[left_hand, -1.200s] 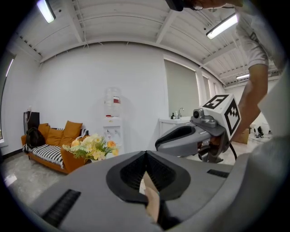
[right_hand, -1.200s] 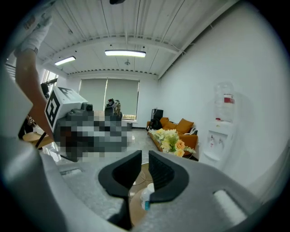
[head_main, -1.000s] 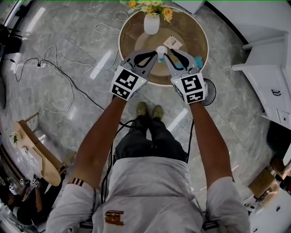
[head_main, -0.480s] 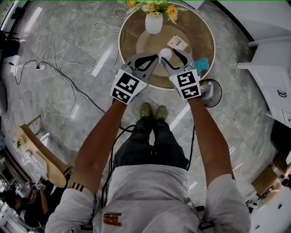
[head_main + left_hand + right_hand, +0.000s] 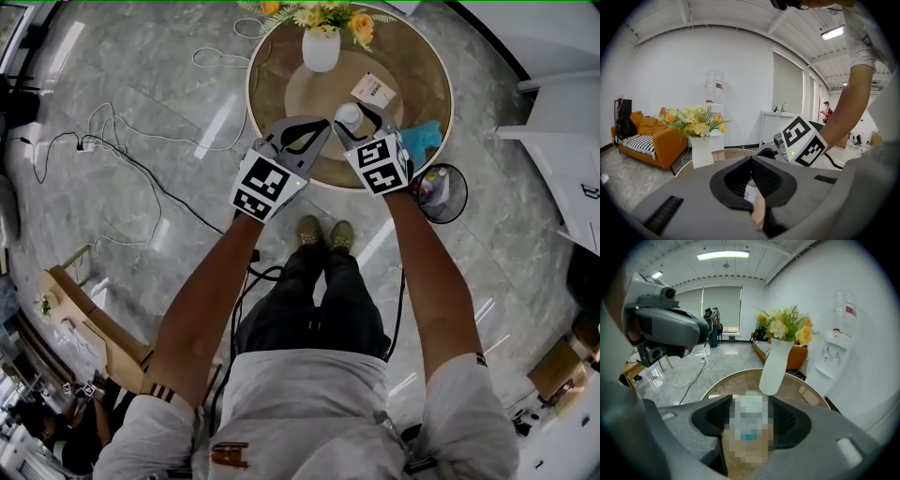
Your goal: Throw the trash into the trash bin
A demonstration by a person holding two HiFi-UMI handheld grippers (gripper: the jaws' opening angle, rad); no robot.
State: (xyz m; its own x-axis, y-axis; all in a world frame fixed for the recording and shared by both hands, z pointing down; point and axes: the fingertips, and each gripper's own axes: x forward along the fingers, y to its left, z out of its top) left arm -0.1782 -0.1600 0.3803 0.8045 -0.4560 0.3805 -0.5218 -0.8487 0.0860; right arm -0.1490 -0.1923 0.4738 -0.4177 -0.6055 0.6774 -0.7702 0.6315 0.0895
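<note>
A small white bottle stands on the round wooden table near its front edge. My right gripper reaches over that edge, and the bottle stands between its jaws. Those jaws have just been opening, and I see no pad pressing on the bottle. Just left of it, my left gripper is shut with nothing in it, its pads meeting at the tip. The trash bin, a black wire basket with some litter inside, stands on the floor right of the table.
On the table are a white vase of yellow flowers, a white card and a teal item. Cables trail over the marble floor at the left. White cabinets line the right side. My feet are at the table's edge.
Both grippers have come down toward the table's front edge. The right jaws have spread and now stand on either side of the white bottle. The left jaws stay shut.
</note>
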